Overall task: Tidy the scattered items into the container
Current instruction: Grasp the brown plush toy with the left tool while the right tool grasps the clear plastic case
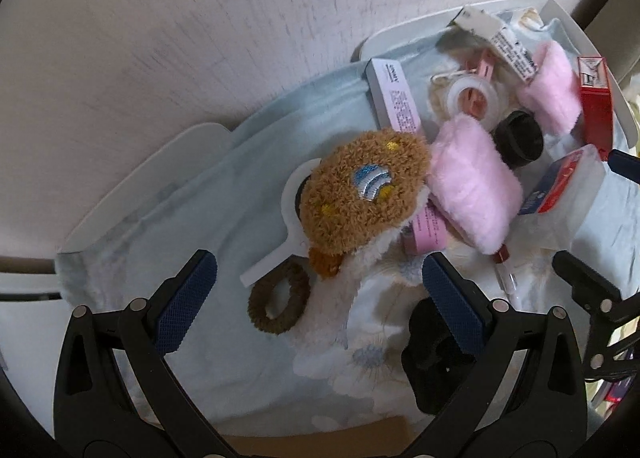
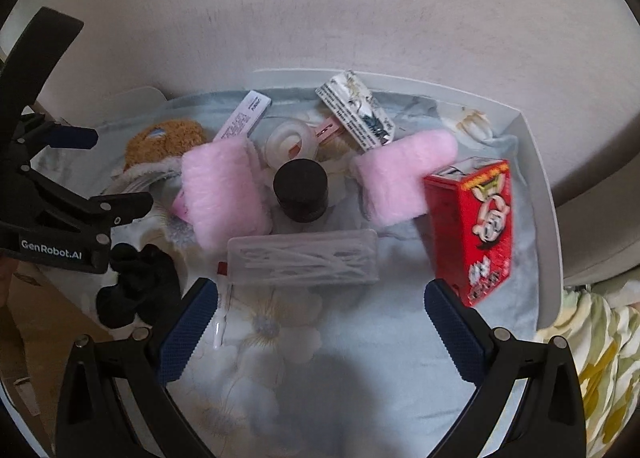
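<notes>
My left gripper [image 1: 320,298] hangs spread wide with nothing between its blue pads, over the shallow white tray [image 1: 120,194] lined with pale blue floral cloth [image 1: 168,194]. Under it, left to right: a brown fuzzy hair ring [image 1: 278,304], a brown plush pouch [image 1: 362,194], a black scrunchie [image 1: 436,354]. My right gripper [image 2: 320,322] is also spread and empty, a clear plastic box [image 2: 304,260] ahead, a red carton [image 2: 476,226] leaning just beside its right finger.
</notes>
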Motion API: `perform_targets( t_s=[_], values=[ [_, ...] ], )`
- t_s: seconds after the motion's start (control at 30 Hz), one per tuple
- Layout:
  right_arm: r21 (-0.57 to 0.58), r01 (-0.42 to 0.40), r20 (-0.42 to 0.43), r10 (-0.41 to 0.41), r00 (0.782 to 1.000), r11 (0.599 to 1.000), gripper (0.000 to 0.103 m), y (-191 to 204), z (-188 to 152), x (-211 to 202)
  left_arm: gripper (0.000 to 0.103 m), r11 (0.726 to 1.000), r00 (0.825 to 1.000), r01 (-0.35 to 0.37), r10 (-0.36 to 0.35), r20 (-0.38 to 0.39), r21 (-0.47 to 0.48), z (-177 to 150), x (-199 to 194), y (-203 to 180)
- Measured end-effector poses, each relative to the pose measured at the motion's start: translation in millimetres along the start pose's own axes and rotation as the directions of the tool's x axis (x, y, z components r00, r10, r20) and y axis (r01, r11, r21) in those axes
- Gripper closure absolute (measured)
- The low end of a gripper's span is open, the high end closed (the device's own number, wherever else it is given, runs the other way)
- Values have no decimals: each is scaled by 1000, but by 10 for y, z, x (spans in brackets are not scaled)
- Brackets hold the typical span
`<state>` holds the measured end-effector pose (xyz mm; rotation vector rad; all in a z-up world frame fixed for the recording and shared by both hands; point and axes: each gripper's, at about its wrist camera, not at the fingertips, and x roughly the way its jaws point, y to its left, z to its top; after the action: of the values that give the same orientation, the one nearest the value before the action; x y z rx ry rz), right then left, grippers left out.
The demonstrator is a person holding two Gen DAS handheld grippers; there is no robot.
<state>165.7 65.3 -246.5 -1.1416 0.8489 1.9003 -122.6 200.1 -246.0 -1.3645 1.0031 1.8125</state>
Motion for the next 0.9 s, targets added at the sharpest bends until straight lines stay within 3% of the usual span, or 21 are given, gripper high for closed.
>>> perform_targets(
  t_s=[0.17, 0.33, 0.43, 0.5, 0.57, 0.6, 0.63, 0.9],
  values=[
    [-36, 28, -28, -29, 999, 999, 0, 13, 39, 165, 3, 1000, 1000, 5, -5, 4, 3, 24, 89, -8],
    [16, 49, -41, -49, 998, 999, 0, -43, 59, 238, 15, 999, 999, 38, -38, 14, 1, 33, 85, -16],
    [55, 16, -42, -14, 999, 998, 0, -106, 46, 245, 28, 998, 998, 55, -55, 27, 1, 28, 51, -17],
    [64, 7, -42, -4, 999, 998, 2, -126, 31, 241, 42, 998, 998, 60, -60, 36, 4, 24, 28, -15],
    [69, -12, -33, 14, 999, 998, 11, -135, 13, 210, 57, 997, 996, 75, -76, 42, 24, 18, 13, -14],
    [64, -19, -28, 20, 999, 998, 14, -129, 7, 191, 64, 991, 994, 94, -99, 45, 90, 14, 9, -16],
    [52, -26, -19, 27, 999, 998, 22, -111, 0, 161, 67, 990, 993, 105, -110, 43, 90, 11, 5, -20],
    [110, 9, 17, -11, 1000, 994, 25, -129, -99, 13, 72, 983, 986, 136, -146, 74, 122, -27, -134, -7]
  ],
)
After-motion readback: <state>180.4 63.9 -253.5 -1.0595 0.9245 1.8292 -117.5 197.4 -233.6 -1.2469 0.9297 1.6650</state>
